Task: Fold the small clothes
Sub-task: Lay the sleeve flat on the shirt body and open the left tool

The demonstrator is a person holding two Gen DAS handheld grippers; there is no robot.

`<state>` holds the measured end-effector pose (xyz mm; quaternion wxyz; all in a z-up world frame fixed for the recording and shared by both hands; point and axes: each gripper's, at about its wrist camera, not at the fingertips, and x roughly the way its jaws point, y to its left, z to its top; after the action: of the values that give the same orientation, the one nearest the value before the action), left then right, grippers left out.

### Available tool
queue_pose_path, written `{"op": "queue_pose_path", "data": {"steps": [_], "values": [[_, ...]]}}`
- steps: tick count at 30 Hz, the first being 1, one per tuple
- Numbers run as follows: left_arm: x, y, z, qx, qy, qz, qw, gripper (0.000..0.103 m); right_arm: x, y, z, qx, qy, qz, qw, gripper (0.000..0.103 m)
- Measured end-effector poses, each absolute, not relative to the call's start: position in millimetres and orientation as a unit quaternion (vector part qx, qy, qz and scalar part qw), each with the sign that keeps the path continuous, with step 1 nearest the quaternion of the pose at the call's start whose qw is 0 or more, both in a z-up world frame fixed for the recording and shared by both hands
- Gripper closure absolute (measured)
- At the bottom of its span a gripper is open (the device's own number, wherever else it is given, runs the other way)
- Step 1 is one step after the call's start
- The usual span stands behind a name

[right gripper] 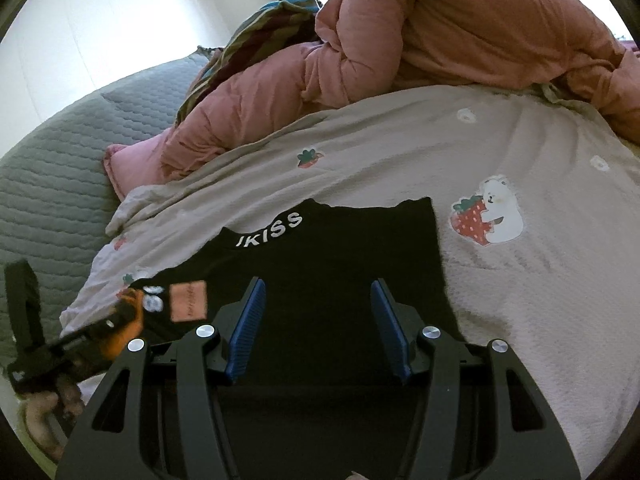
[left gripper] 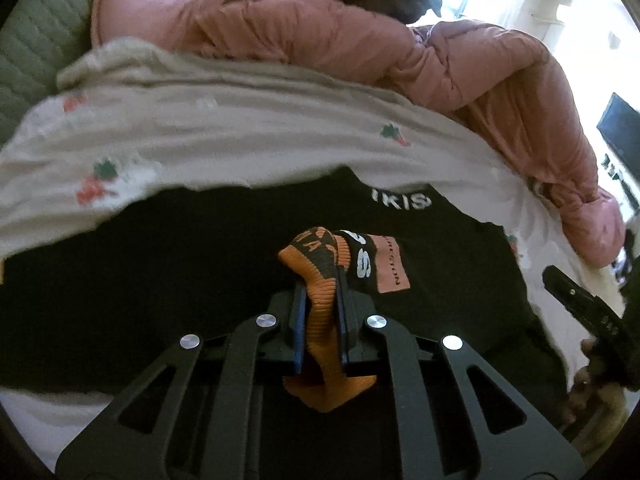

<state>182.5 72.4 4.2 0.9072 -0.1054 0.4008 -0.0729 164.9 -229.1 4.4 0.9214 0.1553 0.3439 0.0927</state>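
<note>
1. On the beige strawberry-print bedsheet (right gripper: 400,148), lying flat: small black knit garment with white "IKISS" lettering (right gripper: 340,264), its orange ribbed cuff (left gripper: 320,300) being pinched and lifted at the left corner.
2. Judging by the drape: handling as light, soft and floppy, not slippery or fragile; gripping best at ribbed hems and corners, where the thicker fabric bunches.
3. Left gripper (left gripper: 320,280): clamping together on that orange cuff. Right gripper (right gripper: 318,320): hovering over the black cloth, blue pads apart, pinching nothing.
4. Left wrist view: showing the cuff squeezed between pads. Right wrist view: showing the garment's far edge, the pink puffy quilt (right gripper: 440,40) and the grey quilted cover (right gripper: 60,160).
</note>
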Motion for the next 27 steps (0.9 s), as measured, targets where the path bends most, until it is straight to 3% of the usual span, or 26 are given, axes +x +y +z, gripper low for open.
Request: {"op": "queue_pose_path", "data": {"steps": [2,4,7,14,27], "values": [[185,77,4,-0.102,0.403,-0.065,0.907,0.095,166,-230,3,0.156,0.348,0.09,0.92,0.049],[188,80,0,-0.09,0.414,-0.048,0.904,0.081,166,-230,2,0.152,0.352,0.085,0.92,0.049],[188,96,0,-0.116,0.419,-0.038,0.9,0.07,167,-230,0,0.145,0.358,0.075,0.919,0.049],[189,127,6,-0.153,0.419,-0.016,0.895,0.07,169,-221,-6,0.121,0.378,0.082,0.914,0.048],[193,52,-43,-0.051,0.503,-0.08,0.859,0.059,183,-218,-41,0.078,0.461,0.059,0.882,0.047]]}}
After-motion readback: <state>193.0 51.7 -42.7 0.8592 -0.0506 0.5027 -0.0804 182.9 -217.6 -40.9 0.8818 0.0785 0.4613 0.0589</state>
